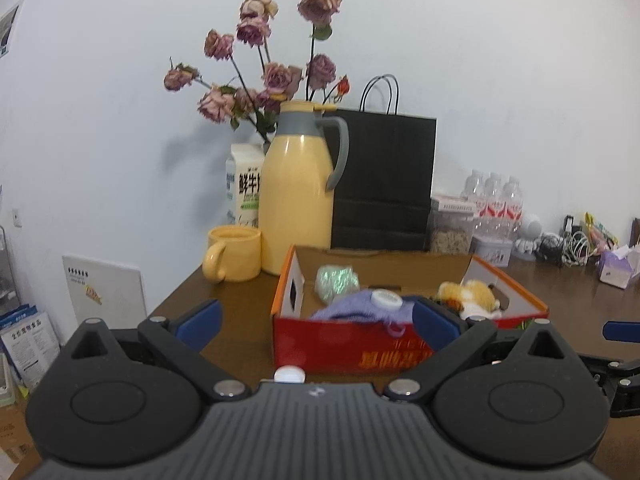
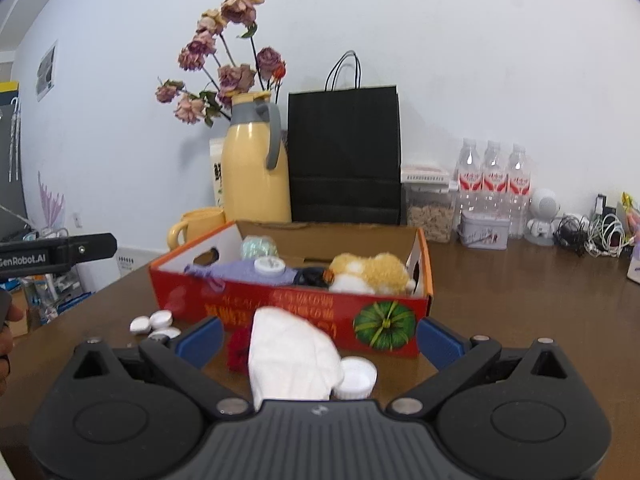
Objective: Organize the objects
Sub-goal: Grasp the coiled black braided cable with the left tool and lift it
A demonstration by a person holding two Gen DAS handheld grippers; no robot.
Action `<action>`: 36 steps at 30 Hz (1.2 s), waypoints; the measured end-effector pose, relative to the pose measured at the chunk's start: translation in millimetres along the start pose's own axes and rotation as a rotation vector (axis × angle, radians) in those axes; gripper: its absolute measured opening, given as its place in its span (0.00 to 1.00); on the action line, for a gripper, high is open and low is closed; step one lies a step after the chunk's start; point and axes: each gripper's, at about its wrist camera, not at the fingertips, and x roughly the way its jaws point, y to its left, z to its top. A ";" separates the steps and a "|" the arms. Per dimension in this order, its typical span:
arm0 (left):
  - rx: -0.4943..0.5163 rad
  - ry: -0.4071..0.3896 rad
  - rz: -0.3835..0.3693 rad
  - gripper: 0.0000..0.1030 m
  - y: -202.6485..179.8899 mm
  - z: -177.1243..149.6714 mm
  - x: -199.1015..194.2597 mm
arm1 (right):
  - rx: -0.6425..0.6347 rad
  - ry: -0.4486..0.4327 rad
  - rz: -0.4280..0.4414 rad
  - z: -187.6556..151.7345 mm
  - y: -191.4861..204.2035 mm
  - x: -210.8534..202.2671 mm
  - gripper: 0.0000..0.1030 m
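— What's in front of your left gripper (image 1: 316,326)?

— Your blue-padded fingers (image 1: 200,326) stand wide apart with nothing between them, facing the open red-and-orange cardboard box (image 1: 340,344) on the brown wooden table (image 1: 240,320).

— And inside the box?

— You can see a lilac knitted cloth (image 1: 360,308) with a white round cap (image 1: 386,300) on it, a pale green fluffy ball (image 1: 336,282) behind, and a yellow-and-white plush toy (image 1: 470,294) at the right.

— Anything nearer you?

— One small white bottle cap (image 1: 289,374) on the table, just before the box.
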 end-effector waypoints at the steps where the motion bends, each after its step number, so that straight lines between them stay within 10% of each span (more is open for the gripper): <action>1: 0.002 0.010 0.001 1.00 1.2 -2.3 -1.4 | 0.000 0.010 0.002 -3.0 0.7 -0.8 1.00; 36: 0.103 0.445 -0.071 1.00 -1.7 -68.2 14.1 | 0.010 0.188 0.019 -57.9 1.4 9.6 1.00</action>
